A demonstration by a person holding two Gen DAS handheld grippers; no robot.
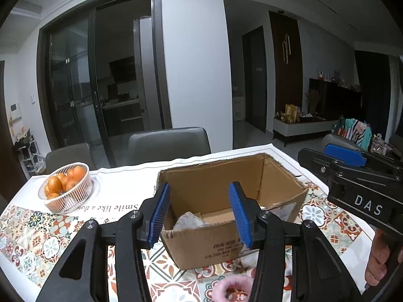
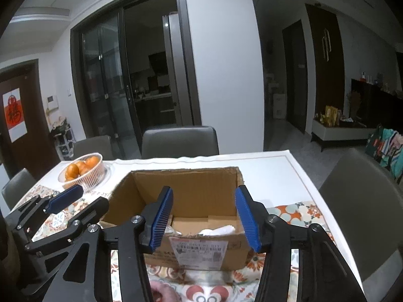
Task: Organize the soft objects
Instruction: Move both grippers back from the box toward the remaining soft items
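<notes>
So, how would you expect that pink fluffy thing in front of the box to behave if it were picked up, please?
The pink fluffy thing looks furry and ring-shaped, so probably soft, light and squashy. It would likely sag rather than roll.

You are working in a home, at a dining table covered with a white cloth bordered in colourful floral tile patterns (image 1: 32, 229), with grey upholstered dining chairs (image 1: 168, 142) drawn up along its far side and a white plastic mesh basket of oranges (image 1: 66, 187) standing on it. Behind the chairs, dark-framed sliding glass doors (image 1: 73, 80) open onto a dim kitchen with counters and cabinets. To the right you look into a living area with a low white sideboard (image 1: 302, 125) holding small household items, and a red paper door hanging (image 2: 14, 113) marks a wooden door on the left.
</notes>
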